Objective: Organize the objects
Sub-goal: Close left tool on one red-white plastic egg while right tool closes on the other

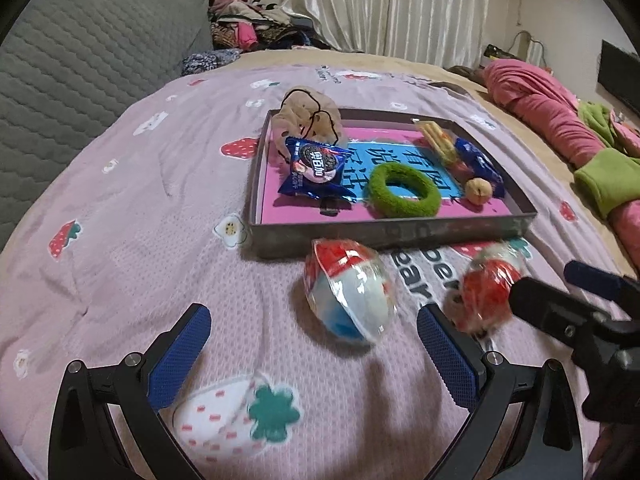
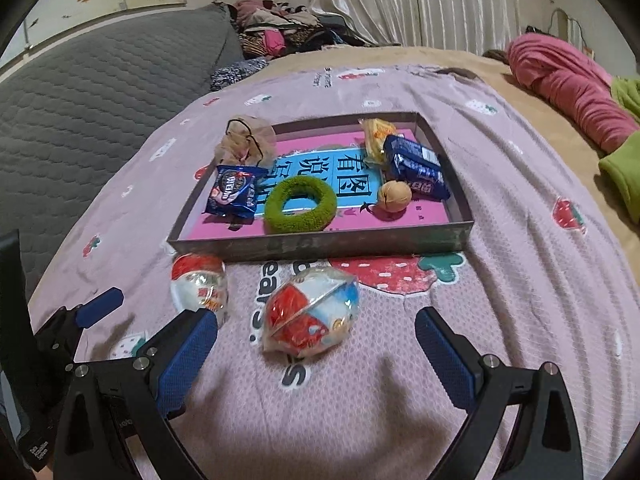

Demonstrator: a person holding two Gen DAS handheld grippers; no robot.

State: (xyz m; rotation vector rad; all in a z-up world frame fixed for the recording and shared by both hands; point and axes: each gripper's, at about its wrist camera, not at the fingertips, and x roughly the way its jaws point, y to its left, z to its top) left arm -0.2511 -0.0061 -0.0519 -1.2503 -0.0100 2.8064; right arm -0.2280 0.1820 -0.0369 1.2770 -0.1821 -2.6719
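Both tongs gape empty over the bed: right tongs (image 2: 316,356) face the near wrapped ball (image 2: 310,312) just ahead, long axis slanting left-near to right-far, tray (image 2: 320,242) beyond.

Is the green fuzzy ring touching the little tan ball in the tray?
Apart. The right wrist view shows the green ring and tan ball separated by a strip of blue and pink tray floor.

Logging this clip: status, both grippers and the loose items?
Left gripper and right gripper open, empty. Two wrapped capsule toys on the blanket, outside the tray. Nothing blocking.
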